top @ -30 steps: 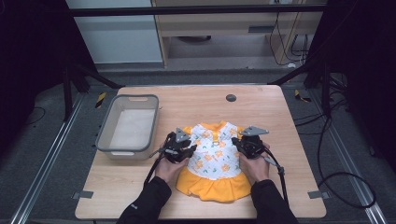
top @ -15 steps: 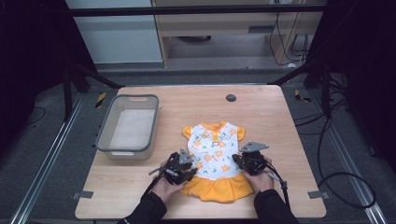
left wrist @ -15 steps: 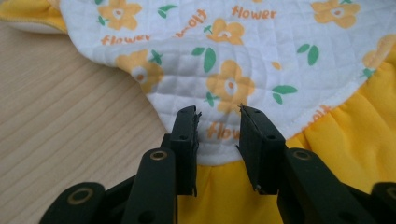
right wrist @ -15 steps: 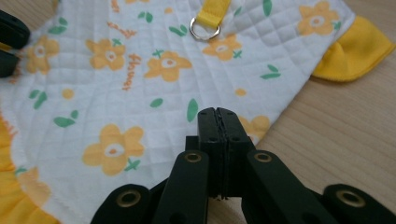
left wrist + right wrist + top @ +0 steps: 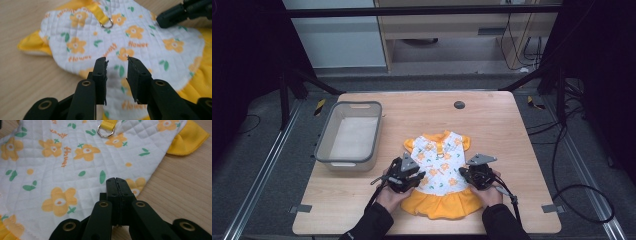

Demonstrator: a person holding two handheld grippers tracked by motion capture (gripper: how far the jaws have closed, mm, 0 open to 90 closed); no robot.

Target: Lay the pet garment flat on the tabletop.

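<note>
A small dress (image 5: 439,160) lies flat on the wooden table (image 5: 492,120), with a white quilted bodice printed with orange flowers, yellow sleeves and a yellow skirt. My left gripper (image 5: 411,173) rests at the dress's left waist. In the left gripper view its jaws (image 5: 117,60) stand open just above the bodice (image 5: 82,45), with nothing between them. My right gripper (image 5: 470,175) sits at the right waist. In the right gripper view its jaws (image 5: 116,180) are pressed together over the bodice's edge (image 5: 50,157), and no fabric shows between them. A metal ring (image 5: 105,131) hangs from a yellow strap.
A grey plastic bin (image 5: 349,135) stands at the table's left, apart from the dress. A dark round disc (image 5: 459,105) lies near the far edge. Bare wood (image 5: 180,180) runs to the right of the dress. The other gripper (image 5: 185,12) reaches in over the bodice.
Both grippers have slid from the dress's shoulders down toward the waist, closer to the near edge. The dress has stayed in place.
</note>
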